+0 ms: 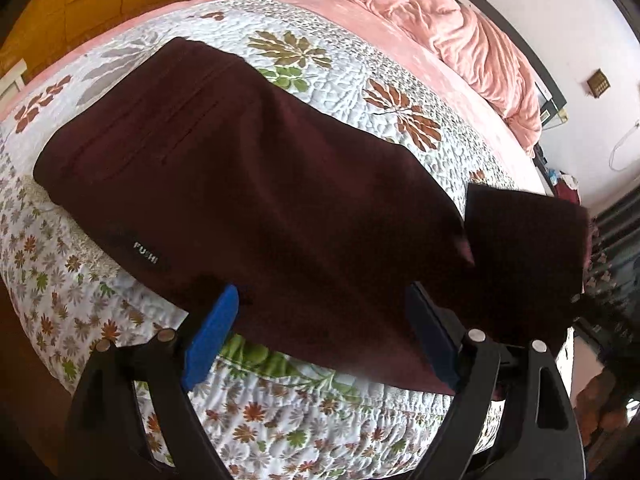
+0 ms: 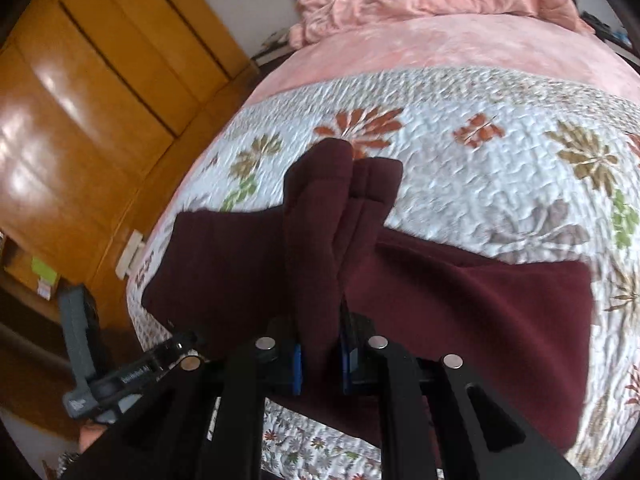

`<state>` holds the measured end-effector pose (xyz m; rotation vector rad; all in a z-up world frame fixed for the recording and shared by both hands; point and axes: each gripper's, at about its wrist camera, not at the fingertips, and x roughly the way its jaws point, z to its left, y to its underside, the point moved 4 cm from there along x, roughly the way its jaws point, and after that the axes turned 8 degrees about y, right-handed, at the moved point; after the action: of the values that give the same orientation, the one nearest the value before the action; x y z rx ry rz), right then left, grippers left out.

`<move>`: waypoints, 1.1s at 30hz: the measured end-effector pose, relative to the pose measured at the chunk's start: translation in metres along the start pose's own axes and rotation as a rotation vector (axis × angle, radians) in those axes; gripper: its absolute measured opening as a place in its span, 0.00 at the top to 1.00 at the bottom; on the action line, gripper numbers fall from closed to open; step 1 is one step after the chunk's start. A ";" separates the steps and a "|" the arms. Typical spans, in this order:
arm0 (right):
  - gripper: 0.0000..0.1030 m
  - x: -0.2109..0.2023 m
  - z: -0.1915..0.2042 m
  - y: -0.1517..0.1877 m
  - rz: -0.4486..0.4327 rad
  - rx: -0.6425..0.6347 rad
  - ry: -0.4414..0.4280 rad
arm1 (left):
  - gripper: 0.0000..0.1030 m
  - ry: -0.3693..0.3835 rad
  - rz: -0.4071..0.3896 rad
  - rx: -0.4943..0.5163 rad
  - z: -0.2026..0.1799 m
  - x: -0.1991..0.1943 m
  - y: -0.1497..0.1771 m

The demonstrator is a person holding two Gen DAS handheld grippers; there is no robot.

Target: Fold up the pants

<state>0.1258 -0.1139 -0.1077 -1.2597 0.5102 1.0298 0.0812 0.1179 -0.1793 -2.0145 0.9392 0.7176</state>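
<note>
Dark maroon pants (image 1: pixel 248 184) lie across the flowered quilt, waistband end at the left with a small white label. My left gripper (image 1: pixel 322 292) hovers over their near edge. It is open, its blue pads (image 1: pixel 212 340) wide apart and pressing on nothing. At the right, a folded end of the pants (image 1: pixel 524 248) is lifted off the bed. In the right wrist view my right gripper (image 2: pixel 320 344) is shut on the bunched leg ends (image 2: pixel 320 216), which stick up past the fingers. The rest of the pants (image 2: pixel 460 292) spreads below on both sides.
The quilt (image 1: pixel 360 92) covers the bed, with a pink sheet and a crumpled pink blanket (image 1: pixel 460 28) at the far side. A wooden wardrobe (image 2: pixel 100 100) stands to the left of the bed. A grey and black device (image 2: pixel 80 344) shows at the lower left.
</note>
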 end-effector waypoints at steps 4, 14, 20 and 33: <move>0.86 0.027 0.013 0.020 0.061 -0.053 0.034 | 0.17 0.003 0.000 0.002 0.000 -0.002 0.000; 0.39 0.045 0.020 0.052 0.170 -0.094 -0.055 | 0.17 0.002 0.008 -0.003 -0.003 -0.003 -0.001; 0.26 -0.017 -0.007 0.055 0.087 -0.026 -0.186 | 0.17 0.016 -0.010 0.036 -0.024 -0.011 -0.007; 0.22 -0.050 -0.187 0.075 0.134 0.319 -0.038 | 0.16 -0.045 0.121 0.400 -0.129 0.063 0.027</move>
<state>0.0772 -0.3091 -0.1599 -0.9314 0.7068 1.0348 0.1157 -0.0235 -0.1680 -1.5974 1.0892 0.5822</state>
